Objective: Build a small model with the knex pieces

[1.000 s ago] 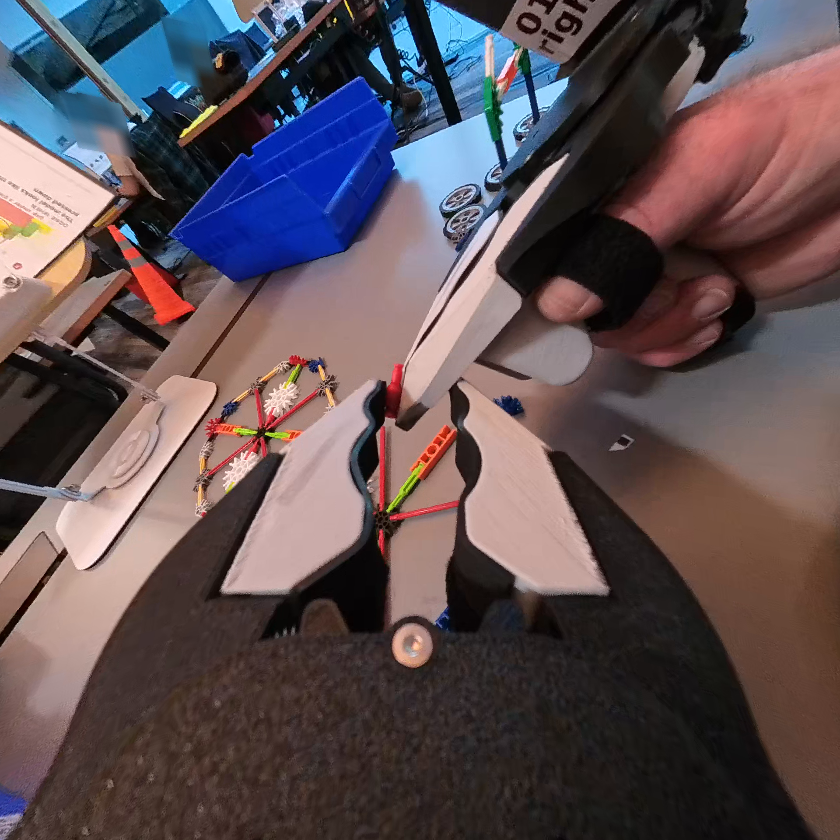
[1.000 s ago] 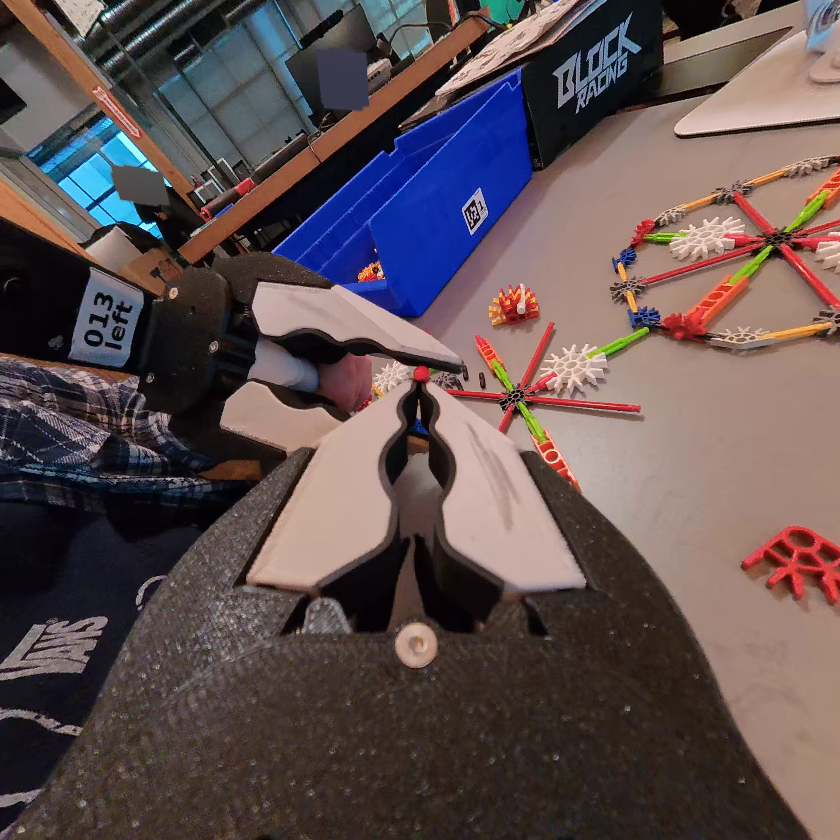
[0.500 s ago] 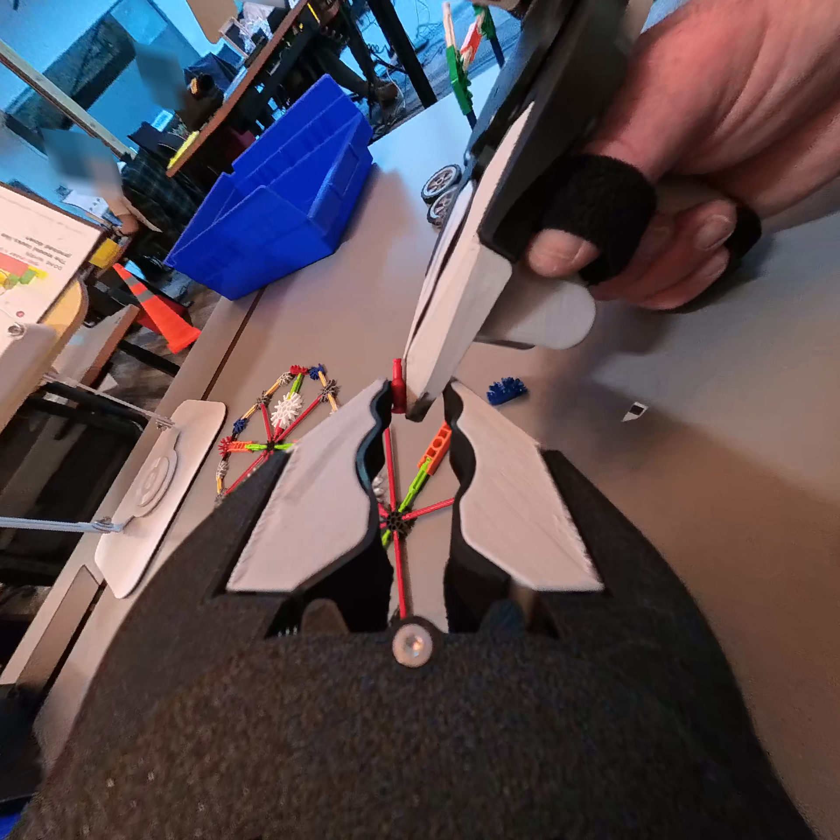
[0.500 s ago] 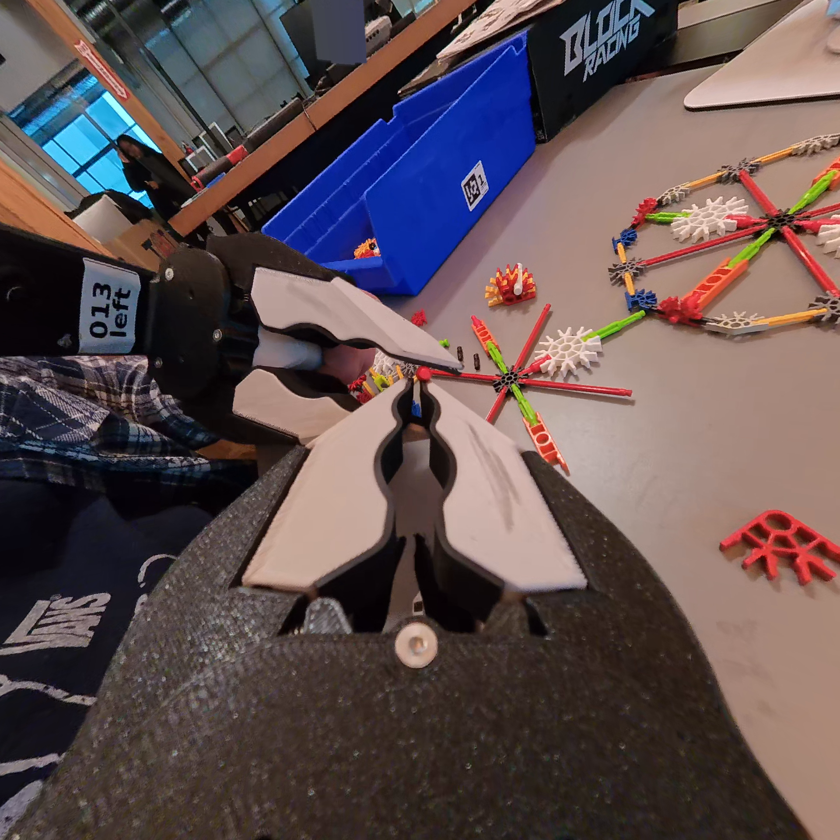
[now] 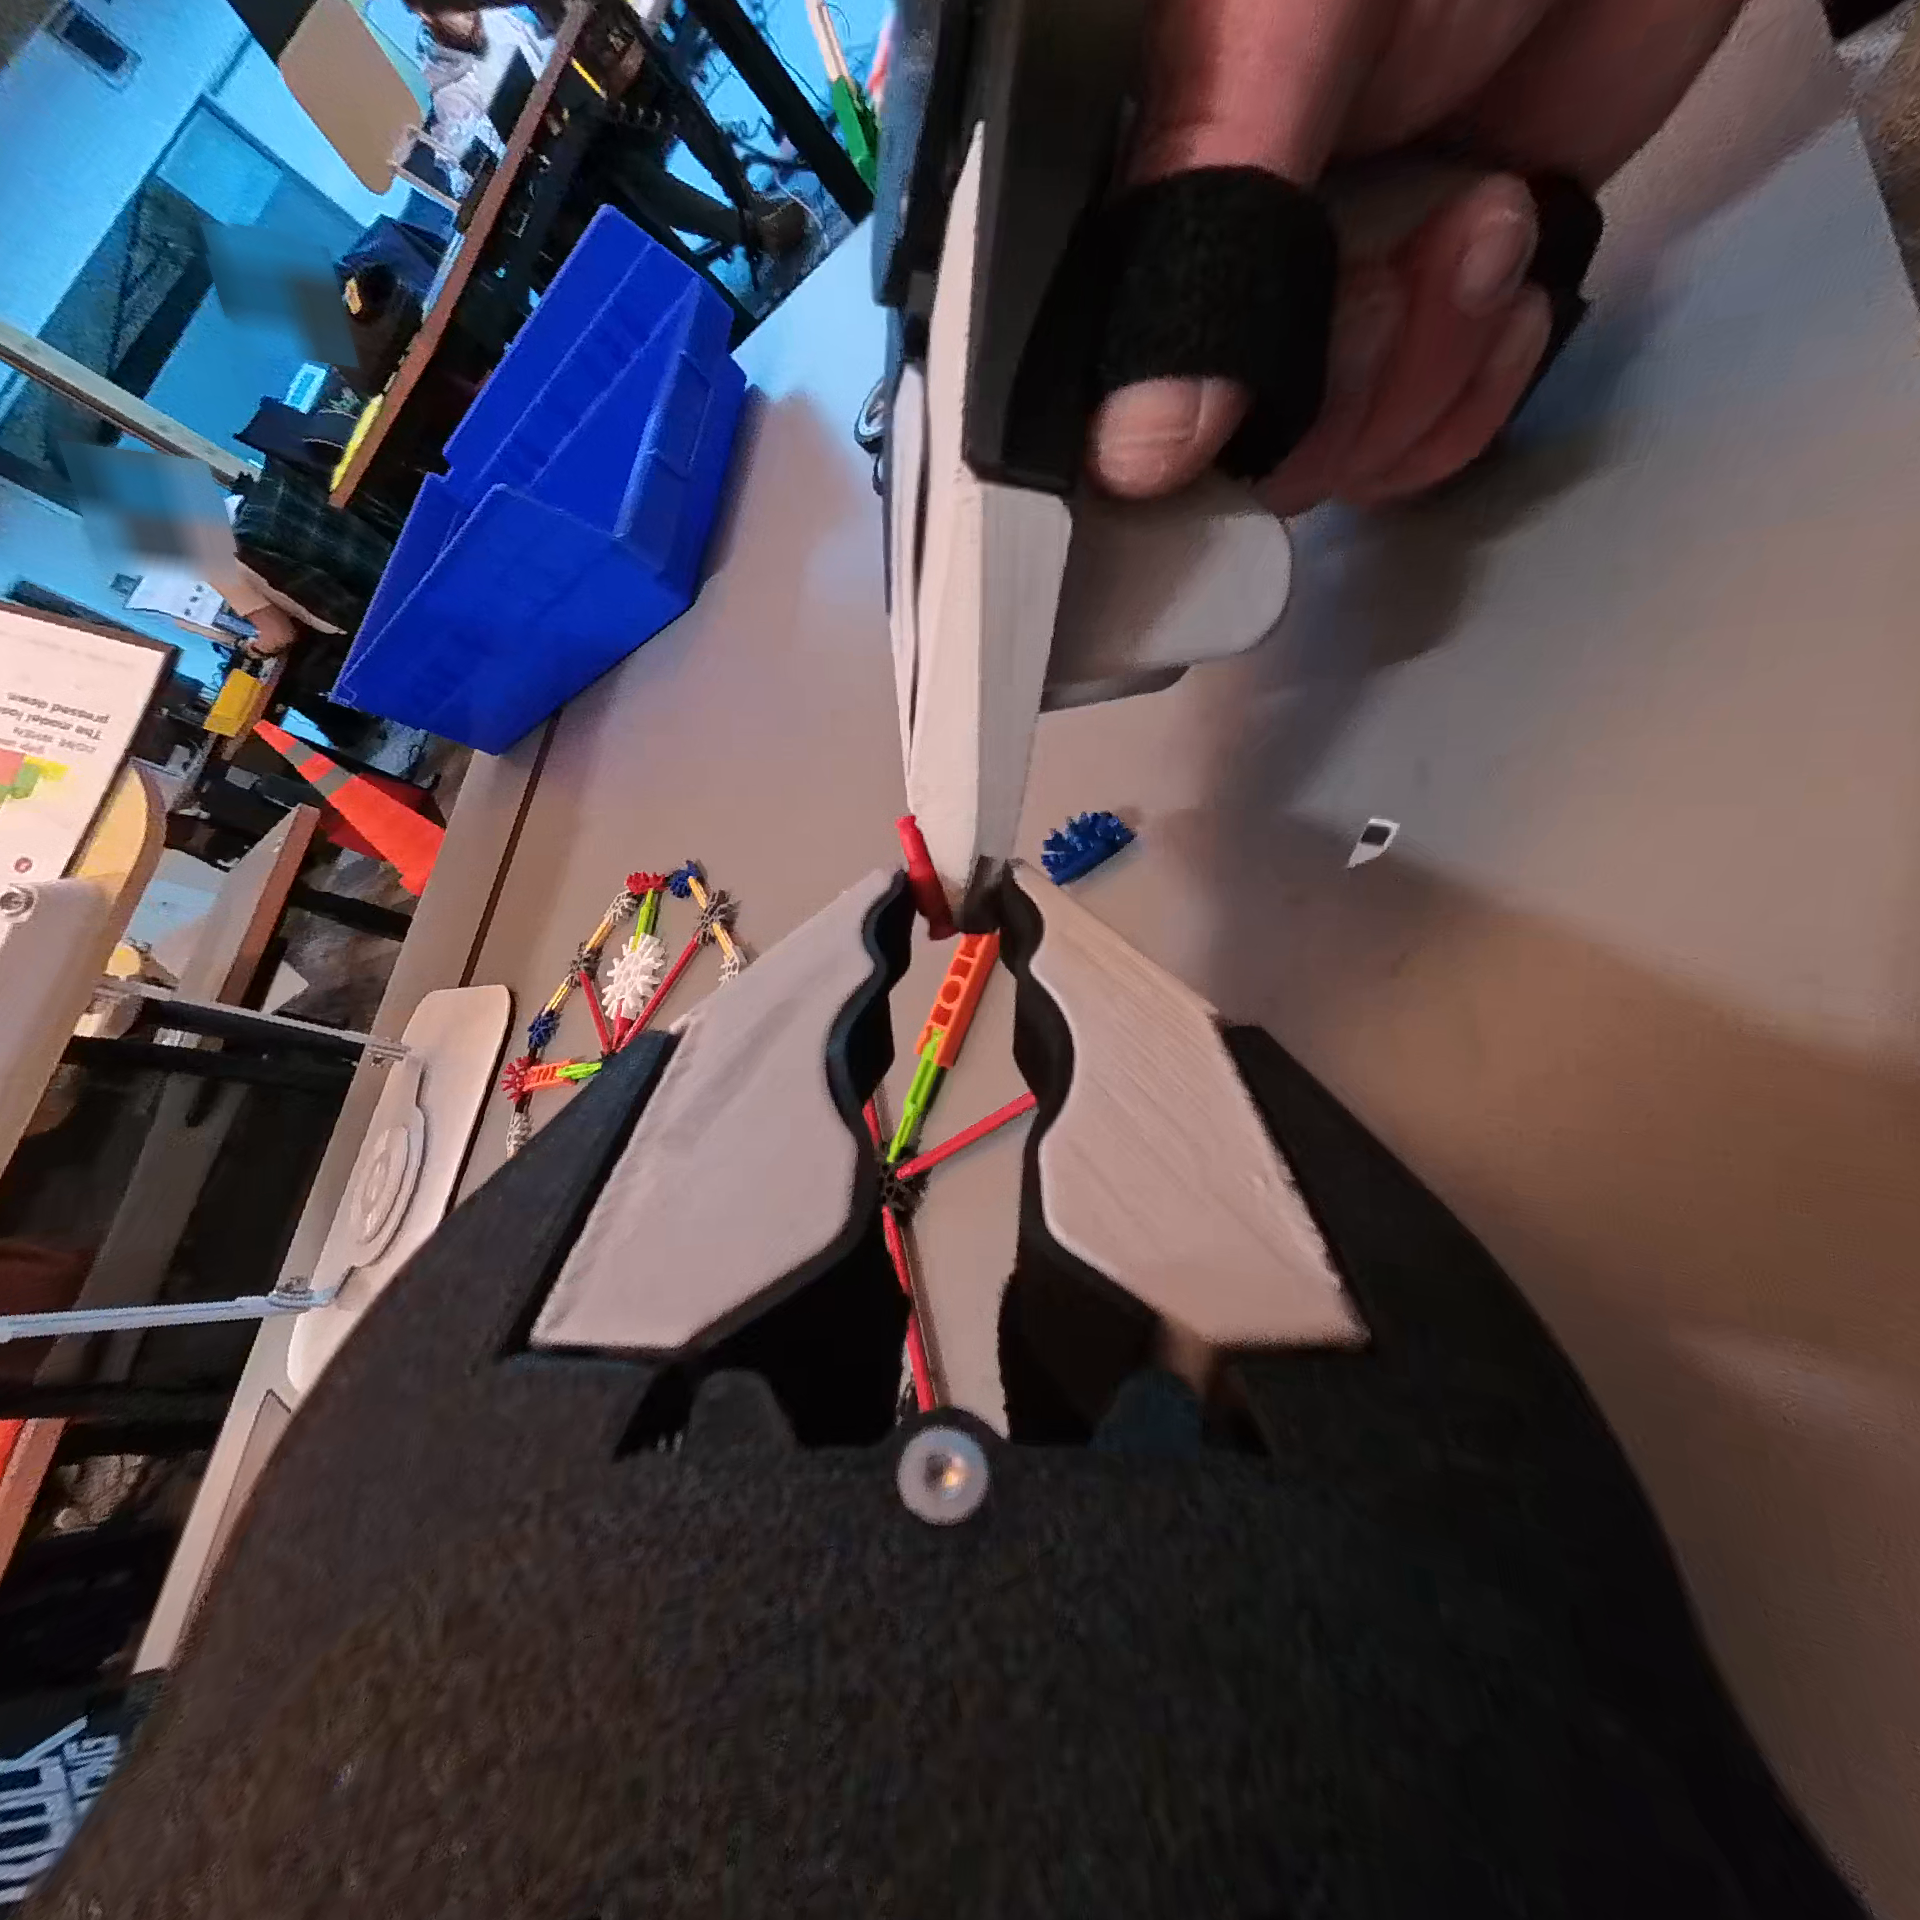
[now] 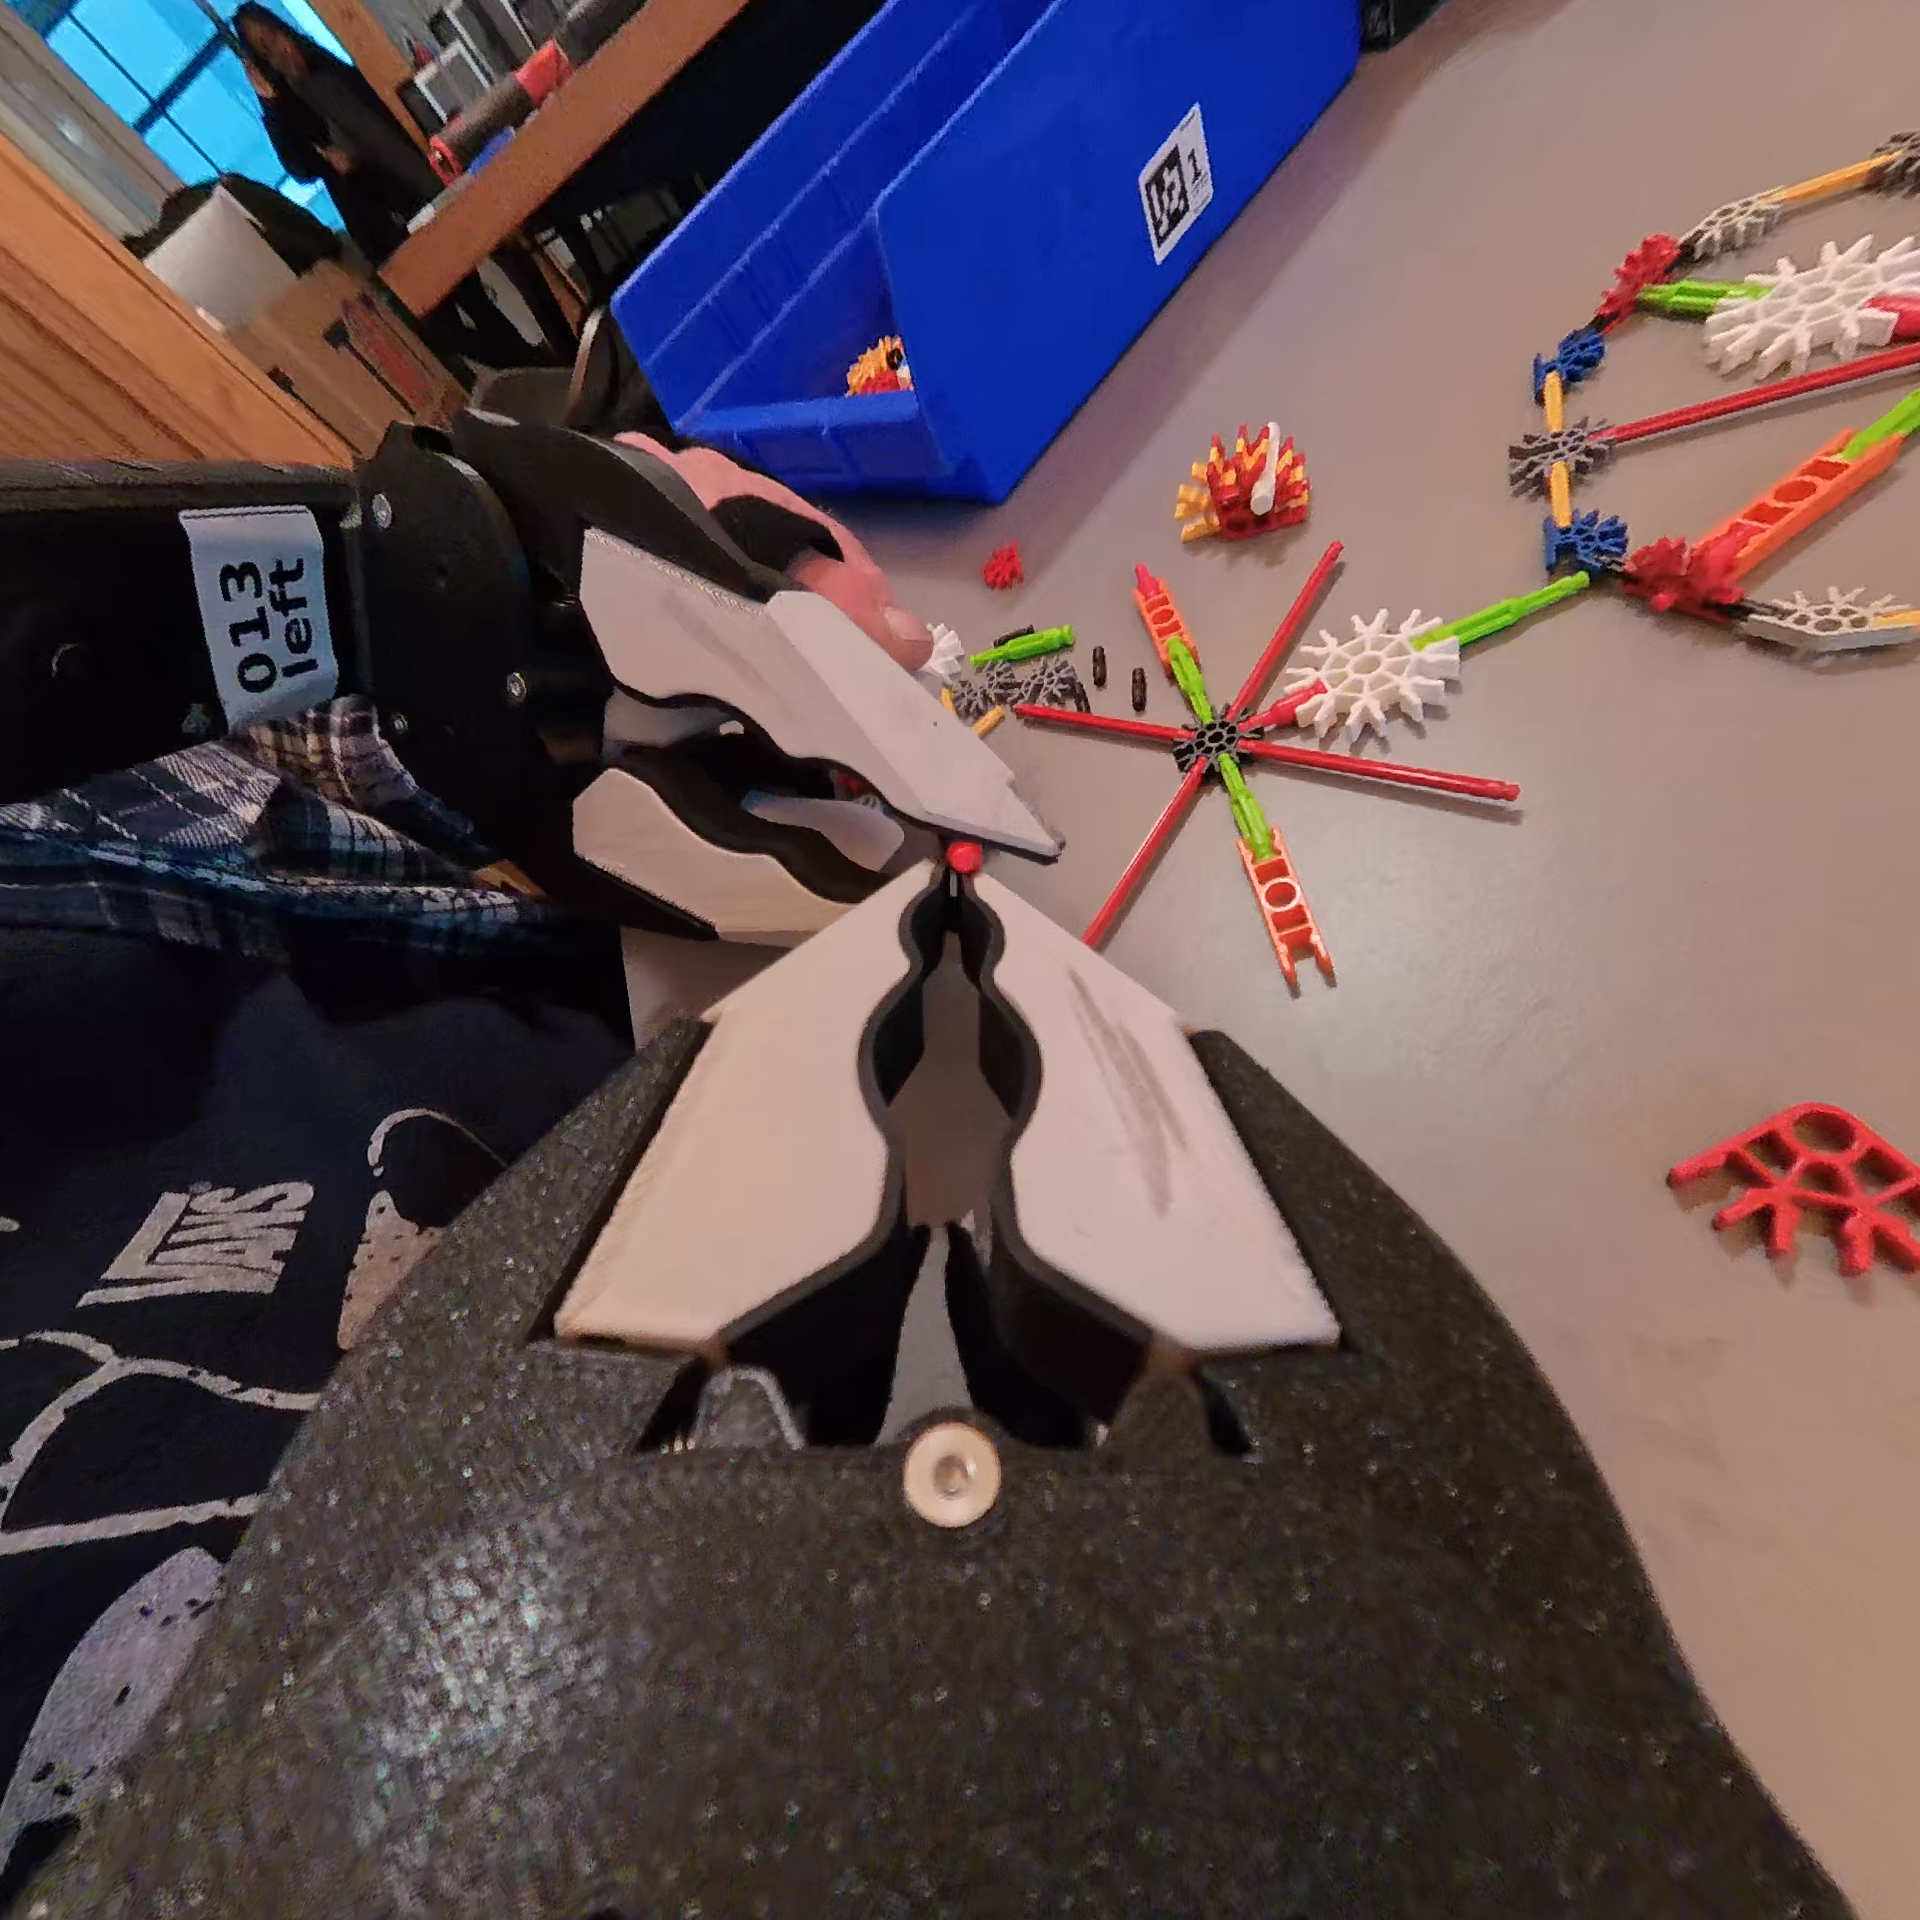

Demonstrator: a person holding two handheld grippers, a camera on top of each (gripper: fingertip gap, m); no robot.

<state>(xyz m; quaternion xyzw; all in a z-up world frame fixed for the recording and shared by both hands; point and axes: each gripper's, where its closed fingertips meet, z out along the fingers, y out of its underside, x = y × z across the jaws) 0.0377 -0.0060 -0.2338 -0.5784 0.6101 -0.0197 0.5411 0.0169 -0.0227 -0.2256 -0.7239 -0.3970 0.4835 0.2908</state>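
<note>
While I watched both wrist views, my right gripper (image 6: 951, 883) was clenched on a small red rod (image 6: 963, 857), fingertips nearly touching. My left gripper (image 5: 951, 899) stood slightly parted around that rod (image 5: 920, 878) and the right fingertips. Farther off on the grey table (image 6: 1558, 987) lay a spoked star of rods (image 6: 1226, 743); farthest, a blue bin (image 6: 1039, 239).

2 claws (image 5: 951, 899) (image 6: 951, 883), 1 blue bin (image 6: 1039, 260)
</note>
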